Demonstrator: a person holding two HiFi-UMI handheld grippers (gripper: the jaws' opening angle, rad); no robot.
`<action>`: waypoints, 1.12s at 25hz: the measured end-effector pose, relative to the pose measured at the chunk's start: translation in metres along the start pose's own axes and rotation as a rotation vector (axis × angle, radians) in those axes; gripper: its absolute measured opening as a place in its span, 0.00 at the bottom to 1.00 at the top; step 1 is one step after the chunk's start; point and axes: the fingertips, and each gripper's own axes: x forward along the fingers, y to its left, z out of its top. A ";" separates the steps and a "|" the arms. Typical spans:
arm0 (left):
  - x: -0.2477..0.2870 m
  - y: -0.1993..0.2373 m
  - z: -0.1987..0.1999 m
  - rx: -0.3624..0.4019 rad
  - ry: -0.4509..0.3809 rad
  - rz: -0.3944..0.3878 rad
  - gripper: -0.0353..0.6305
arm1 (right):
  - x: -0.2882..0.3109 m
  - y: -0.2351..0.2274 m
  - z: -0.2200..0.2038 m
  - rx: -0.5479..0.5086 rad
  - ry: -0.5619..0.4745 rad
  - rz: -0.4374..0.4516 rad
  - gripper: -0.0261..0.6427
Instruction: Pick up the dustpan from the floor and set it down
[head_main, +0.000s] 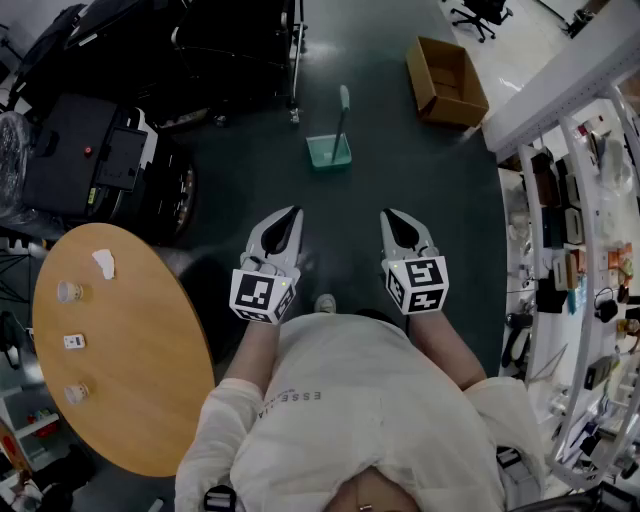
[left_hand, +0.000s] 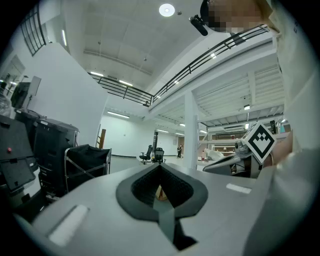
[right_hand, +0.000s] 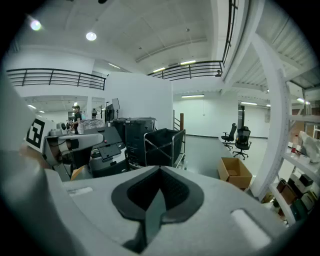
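Head view, person standing with both tools raised side by side at about waist level: the left gripper (head_main: 290, 215) and the right gripper (head_main: 392, 217) are each clenched on nothing, their jaws meeting at the tips and leaving only the lens-shaped hollow between the pads. The left gripper view (left_hand: 161, 167) and the right gripper view (right_hand: 160, 170) confirm this, since only distant room shows through each hollow. The dustpan (head_main: 329, 150) stands on the dark floor (head_main: 400, 150) well ahead of both tools and roughly between their lines of aim, its pan flat on the ground and its handle (head_main: 342, 112) rising upright, which offers a slim vertical part for a two-jaw grasp. A cardboard box (head_main: 447, 80) lies farther off, ahead and to the right of the right gripper; a round table (head_main: 110, 350) sits to the left of the left gripper and shelving (head_main: 590, 250) to the right of the right gripper (neither stands in the path forward). Neither gripper view shows the dustpan, probably because each tool's own body hides the floor just ahead. Judged from this layout, the pick-up has not yet begun: the person would need to close the gap, lower a tool, and part its jaws before the handle can be taken.
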 end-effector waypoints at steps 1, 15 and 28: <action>0.000 0.001 -0.001 0.000 0.001 0.000 0.08 | 0.001 0.001 -0.001 0.001 0.000 0.001 0.03; 0.002 0.003 -0.003 -0.010 -0.005 -0.008 0.08 | 0.001 -0.002 -0.001 0.020 0.001 -0.020 0.03; 0.010 0.015 -0.009 -0.007 0.029 0.030 0.08 | 0.005 -0.036 0.003 0.024 0.041 -0.064 0.03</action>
